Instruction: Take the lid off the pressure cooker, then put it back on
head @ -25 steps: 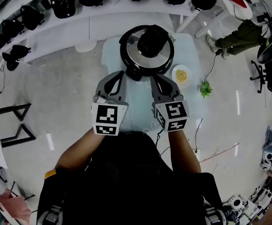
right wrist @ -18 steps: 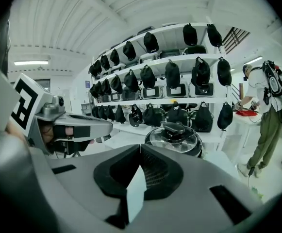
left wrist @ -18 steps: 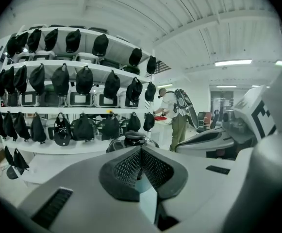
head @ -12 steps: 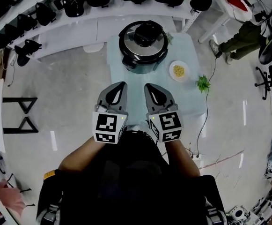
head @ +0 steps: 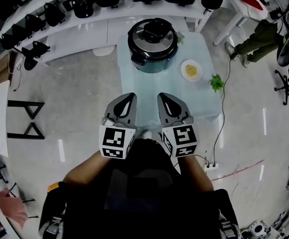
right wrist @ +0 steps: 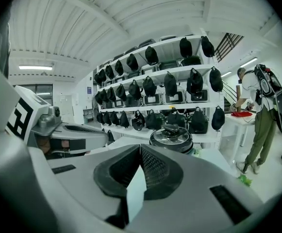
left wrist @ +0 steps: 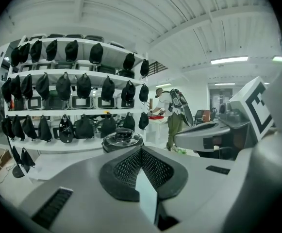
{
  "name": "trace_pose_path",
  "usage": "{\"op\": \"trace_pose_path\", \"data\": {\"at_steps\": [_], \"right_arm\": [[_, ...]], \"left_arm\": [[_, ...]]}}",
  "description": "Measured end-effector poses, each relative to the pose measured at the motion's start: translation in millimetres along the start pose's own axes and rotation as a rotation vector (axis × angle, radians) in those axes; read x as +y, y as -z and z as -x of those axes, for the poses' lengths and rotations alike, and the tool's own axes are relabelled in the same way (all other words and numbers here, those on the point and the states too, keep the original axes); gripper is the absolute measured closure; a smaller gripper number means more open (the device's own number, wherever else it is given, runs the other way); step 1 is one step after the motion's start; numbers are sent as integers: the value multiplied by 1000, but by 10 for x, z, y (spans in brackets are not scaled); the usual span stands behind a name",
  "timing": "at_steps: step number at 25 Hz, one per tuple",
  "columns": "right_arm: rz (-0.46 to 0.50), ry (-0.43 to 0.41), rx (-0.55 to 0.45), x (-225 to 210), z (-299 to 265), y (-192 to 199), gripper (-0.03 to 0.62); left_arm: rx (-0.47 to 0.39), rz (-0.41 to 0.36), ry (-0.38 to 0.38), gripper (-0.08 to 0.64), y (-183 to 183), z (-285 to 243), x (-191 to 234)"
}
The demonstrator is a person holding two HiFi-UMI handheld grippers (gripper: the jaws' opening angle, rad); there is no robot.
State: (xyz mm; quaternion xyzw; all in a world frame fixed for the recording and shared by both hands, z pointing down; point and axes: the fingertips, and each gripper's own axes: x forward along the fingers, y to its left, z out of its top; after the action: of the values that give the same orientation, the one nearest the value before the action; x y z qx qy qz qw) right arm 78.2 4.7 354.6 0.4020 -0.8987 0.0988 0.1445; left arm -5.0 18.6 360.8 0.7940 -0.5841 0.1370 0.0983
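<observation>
1. the pressure cooker [head: 152, 45] stands at the far end of a pale table [head: 199, 103], with its lid [head: 153, 33] seated on top and the black knob in the middle.
2. the left gripper [head: 131, 96] and the right gripper [head: 162, 96] hover side by side over the near end of the table, well apart from the cooker and both pointing toward it.
3. the left gripper's own view shows its jaws pressed together at the tips with nothing between them; the right gripper's jaws meet the same way and are likewise empty.
4. only a bare stretch of table lies between the grippers and the cooker.
5. a small white plate [head: 191, 70] of yellow food sits just beside the cooker on its right, off the straight line to it.
6. a green sprig [head: 217, 82] lies by the table's right edge, probably on the floor rather than the tabletop.
7. behind the cooker curve white shelves [head: 99, 21] lined with black bags [head: 82, 6].
8. a person in green trousers [head: 263, 36] stands at a white side table far to the right.
9. a cable [head: 221, 118] runs down the floor to a power strip [head: 211, 166].
</observation>
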Motion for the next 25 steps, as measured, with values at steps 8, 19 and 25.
{"op": "trace_pose_path", "data": {"at_steps": [8,19,25], "right_arm": [[-20,35,7,74,98,136,572],[0,36,31,143,102,207,572],[5,30,33,180,109,226,572]], "left_arm": [[-6,-29,29,555,113,98,-98],[-13,-21,42,555,158,114,-133],[-15,-17,46,555,176,126,-158]]}}
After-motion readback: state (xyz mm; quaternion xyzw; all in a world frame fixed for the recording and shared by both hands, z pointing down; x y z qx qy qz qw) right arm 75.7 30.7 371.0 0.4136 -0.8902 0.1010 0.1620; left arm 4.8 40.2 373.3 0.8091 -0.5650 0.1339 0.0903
